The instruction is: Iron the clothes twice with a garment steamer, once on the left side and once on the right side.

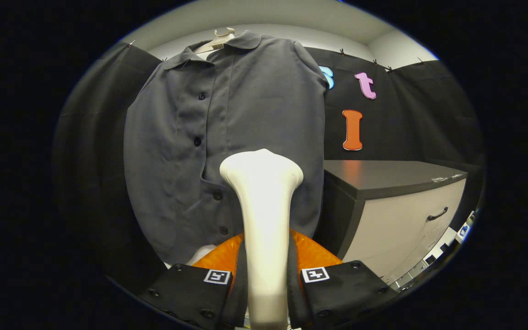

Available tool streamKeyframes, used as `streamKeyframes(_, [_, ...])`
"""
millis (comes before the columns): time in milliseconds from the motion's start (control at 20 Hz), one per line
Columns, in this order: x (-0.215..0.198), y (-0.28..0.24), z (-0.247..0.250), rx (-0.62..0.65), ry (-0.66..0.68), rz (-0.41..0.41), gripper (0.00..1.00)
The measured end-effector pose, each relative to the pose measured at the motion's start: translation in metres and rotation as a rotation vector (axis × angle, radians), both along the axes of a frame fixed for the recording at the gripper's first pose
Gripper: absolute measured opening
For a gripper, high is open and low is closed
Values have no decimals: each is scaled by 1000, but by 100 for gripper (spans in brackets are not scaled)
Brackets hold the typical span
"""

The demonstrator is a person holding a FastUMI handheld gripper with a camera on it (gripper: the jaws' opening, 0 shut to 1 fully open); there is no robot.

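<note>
Black-curtained booth, pale wall above. Garment steamer (pixel 264 201) clamped by its handle between both fingers of the tongs (pixel 266 286), head raised toward the lower front of the grey shirt (pixel 227 137), just right of the button placket; contact not discernible. Shirt hung on a hanger (pixel 218 40), presenting a flat front for vertical passes. Cabinet (pixel 397 215) beside, right of shirt.

From my remote station I see a cabinet-style counter (pixel 383 176) standing just right of the hanging shirt (pixel 227 137). Its dark top is bare apart from faint pale marks near the far right corner. A pale drawer front with a dark handle (pixel 437 214) faces forward. The shirt hangs from a pale hanger (pixel 218 40).
</note>
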State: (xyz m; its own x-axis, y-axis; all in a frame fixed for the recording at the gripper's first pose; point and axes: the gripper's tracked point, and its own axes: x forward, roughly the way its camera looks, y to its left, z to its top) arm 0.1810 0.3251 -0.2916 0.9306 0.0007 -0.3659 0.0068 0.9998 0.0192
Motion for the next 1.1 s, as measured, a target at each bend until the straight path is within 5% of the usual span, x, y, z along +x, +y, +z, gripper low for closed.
streamKeyframes(650, [-47, -1, -79, 20, 125, -7, 43])
streamKeyframes(1100, [-23, 20, 48, 36, -61, 38, 43])
